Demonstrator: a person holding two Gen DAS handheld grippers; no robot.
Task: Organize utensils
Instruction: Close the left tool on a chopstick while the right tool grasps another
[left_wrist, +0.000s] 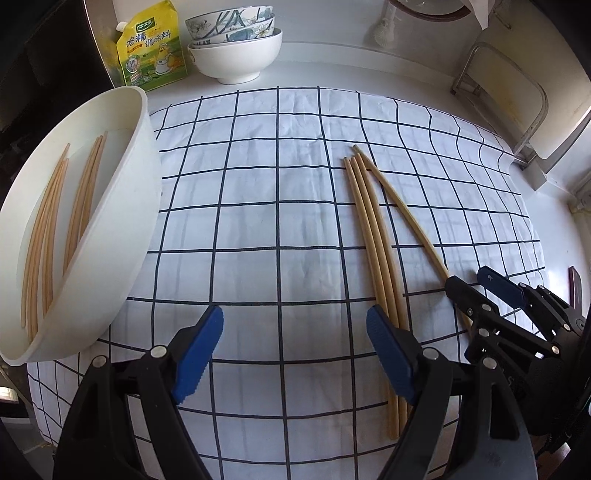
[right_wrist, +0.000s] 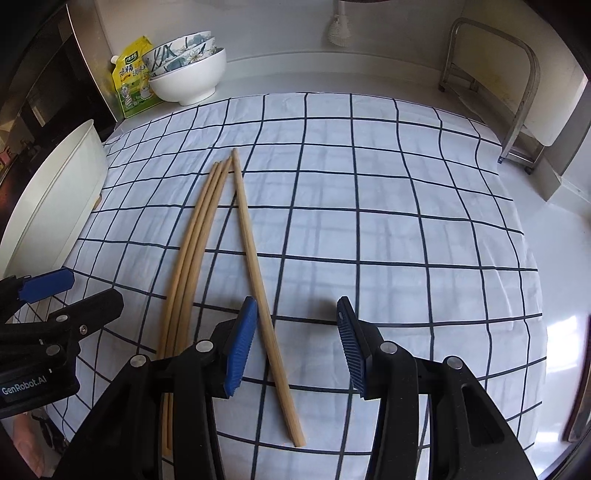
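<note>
The single pale wooden chopstick (right_wrist: 258, 291) lies on the checked cloth (right_wrist: 406, 221), just beside 3 bunched ones (right_wrist: 199, 236). The right gripper (right_wrist: 297, 347) hangs half-open and empty astride it: lower squarely, pinch mid-shaft. The left gripper (left_wrist: 295, 354) gapes wide, empty, near the white oval tray (left_wrist: 122, 229)

A cloth (left_wrist: 280, 206) lies spread on the desk (right_wrist: 576, 258). On its left edge stands a tub (left_wrist: 122, 236) with several chopsticks (left_wrist: 44, 236) lying lengthwise in it. Right of centre on the cloth lie three chopsticks (right_wrist: 195, 236) side by side, and just right of them a single chopstick (right_wrist: 255, 273) angled away at its near end. At the far left, behind the cloth, stacked bowls (left_wrist: 236, 48) sit beside a pouch (left_wrist: 151, 51). A rack (right_wrist: 517, 92) stands far right.
</note>
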